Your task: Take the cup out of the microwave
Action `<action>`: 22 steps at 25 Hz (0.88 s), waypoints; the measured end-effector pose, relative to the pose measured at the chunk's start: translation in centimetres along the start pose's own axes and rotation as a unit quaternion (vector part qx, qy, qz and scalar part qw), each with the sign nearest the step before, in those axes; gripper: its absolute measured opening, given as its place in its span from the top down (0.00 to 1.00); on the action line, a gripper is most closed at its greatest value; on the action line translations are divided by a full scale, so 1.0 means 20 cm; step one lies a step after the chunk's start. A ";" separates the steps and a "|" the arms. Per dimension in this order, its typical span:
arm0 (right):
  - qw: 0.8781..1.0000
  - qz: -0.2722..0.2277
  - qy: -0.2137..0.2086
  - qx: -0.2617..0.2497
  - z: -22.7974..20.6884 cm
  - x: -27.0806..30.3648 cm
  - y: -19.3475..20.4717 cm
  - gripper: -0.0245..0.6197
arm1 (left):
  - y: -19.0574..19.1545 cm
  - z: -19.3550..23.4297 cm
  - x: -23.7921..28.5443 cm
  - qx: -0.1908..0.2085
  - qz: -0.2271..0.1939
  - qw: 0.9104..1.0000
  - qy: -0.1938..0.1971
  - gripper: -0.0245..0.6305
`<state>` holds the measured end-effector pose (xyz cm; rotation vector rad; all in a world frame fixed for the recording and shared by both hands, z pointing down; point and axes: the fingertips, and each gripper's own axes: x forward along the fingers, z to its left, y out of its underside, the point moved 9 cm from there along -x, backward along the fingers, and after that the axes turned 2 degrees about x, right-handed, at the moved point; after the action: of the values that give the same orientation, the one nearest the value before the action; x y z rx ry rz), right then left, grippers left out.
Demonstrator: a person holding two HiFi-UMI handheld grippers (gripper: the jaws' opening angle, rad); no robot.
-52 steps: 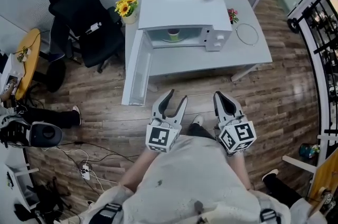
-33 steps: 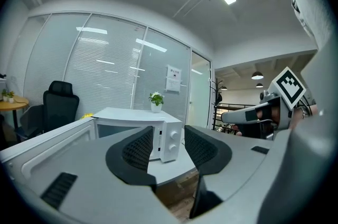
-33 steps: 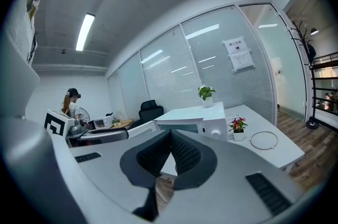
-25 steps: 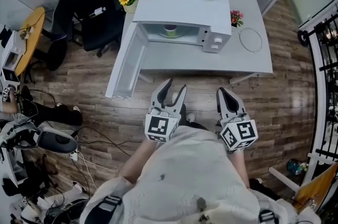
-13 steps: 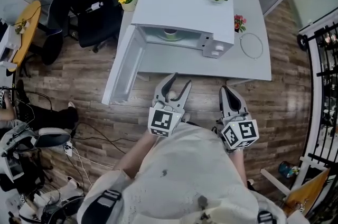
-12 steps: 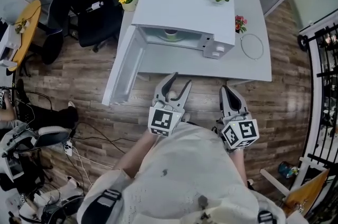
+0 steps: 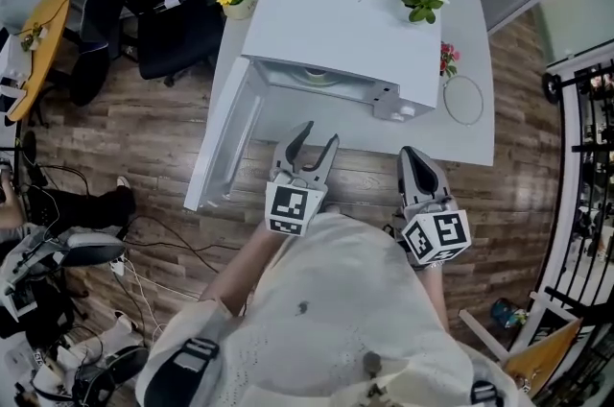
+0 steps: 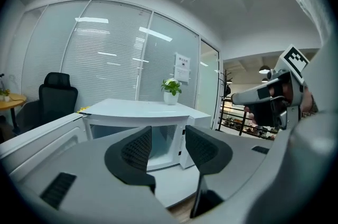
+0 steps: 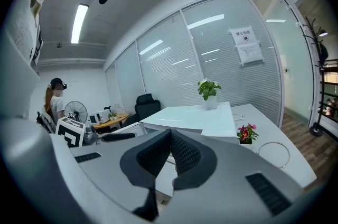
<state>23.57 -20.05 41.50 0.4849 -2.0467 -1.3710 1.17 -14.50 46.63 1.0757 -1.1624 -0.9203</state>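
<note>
Here, the white microwave [image 7: 336,21] stands at the upper centre of the head view, its door [image 7: 225,151] swung open to the left. The cup [image 7: 311,76] is only a faint pale-green shape inside the cavity. The left gripper [image 7: 318,136] has its jaws apart with nothing between them; the right gripper [image 7: 413,154] has its jaws pressed together, also empty. In the right gripper view, the print on a paper notice [image 9: 245,46] on the glass wall is too small to read.
</note>
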 end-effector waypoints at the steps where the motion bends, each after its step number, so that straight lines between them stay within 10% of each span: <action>1: 1.000 -0.001 -0.001 -0.001 0.00 0.03 -0.01 0.95 | 0.02 0.02 0.03 0.001 0.003 1.000 0.000 0.66; 22: 0.999 0.008 -0.027 -0.016 0.14 0.43 -0.03 0.95 | 0.36 0.43 0.27 0.009 0.052 0.999 -0.014 0.58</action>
<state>15.25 -23.53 42.75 0.4211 -2.0640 -1.4206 -6.14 -19.30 55.49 1.0100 -1.2404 -0.8484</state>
